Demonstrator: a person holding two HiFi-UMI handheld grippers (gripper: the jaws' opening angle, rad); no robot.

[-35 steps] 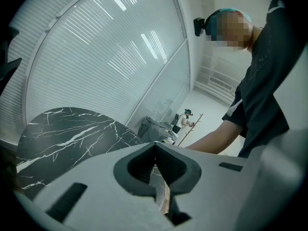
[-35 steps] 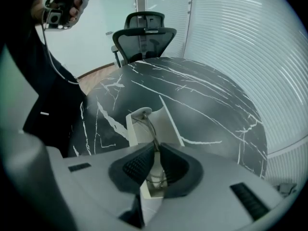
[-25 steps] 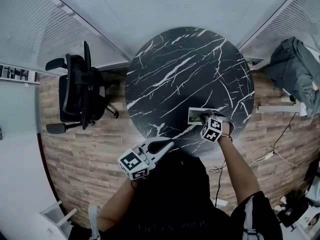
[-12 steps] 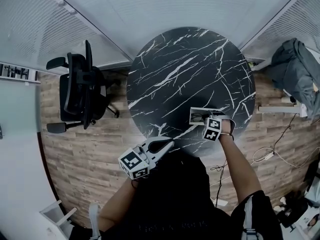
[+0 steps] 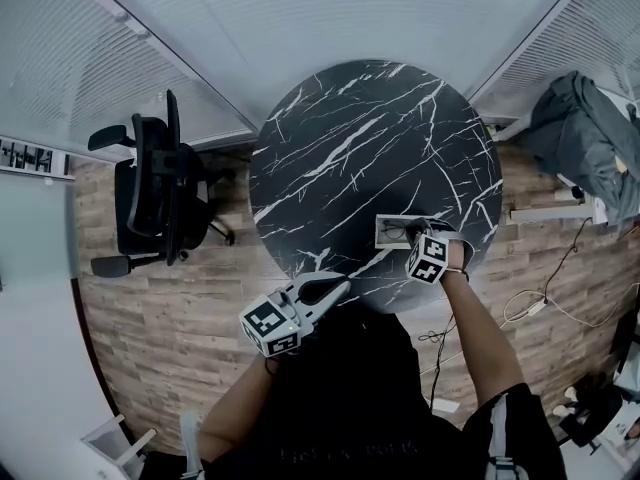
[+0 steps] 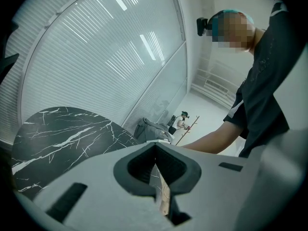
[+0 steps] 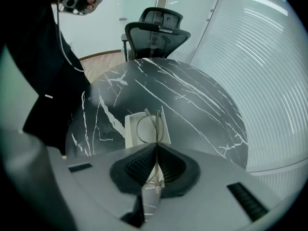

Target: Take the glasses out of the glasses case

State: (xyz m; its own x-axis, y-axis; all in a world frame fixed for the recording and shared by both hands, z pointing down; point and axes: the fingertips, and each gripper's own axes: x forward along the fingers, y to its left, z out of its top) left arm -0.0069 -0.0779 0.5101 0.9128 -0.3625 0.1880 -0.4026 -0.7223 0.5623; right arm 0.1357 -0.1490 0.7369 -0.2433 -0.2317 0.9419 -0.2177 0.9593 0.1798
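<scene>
Our right gripper [image 7: 156, 163] is clenched on the thin, wire-rimmed glasses [image 7: 147, 127]. The metal frame runs edge-on between the dark ribbed pads, and one round lens rim stands up just beyond the jaw tips. Directly under and behind that rim lies the white, open, rectangular glasses case [image 7: 131, 131]. The glasses are therefore in our grasp but over the case, and we cannot tell if they have left its floor. Beyond the case spreads the round black marble table with white veins [image 7: 192, 100], and past its far edge stands a black mesh office chair [image 7: 158, 25]. Our left gripper [image 6: 155, 166] is pressed together on nothing. It hangs at the table edge on our side, well apart from the case. We judge that the danger lies in this: nothing holds the light case down, so a temple that catches on its wall could drag the case along. The narrow wire could also twist or slip between the pads if we lift at an angle, and too hard a squeeze could bend it. Compared with one second ago, both grippers stand almost where they were. The right one has stayed at the near end of the case, and only our head view has shifted a little.
</scene>
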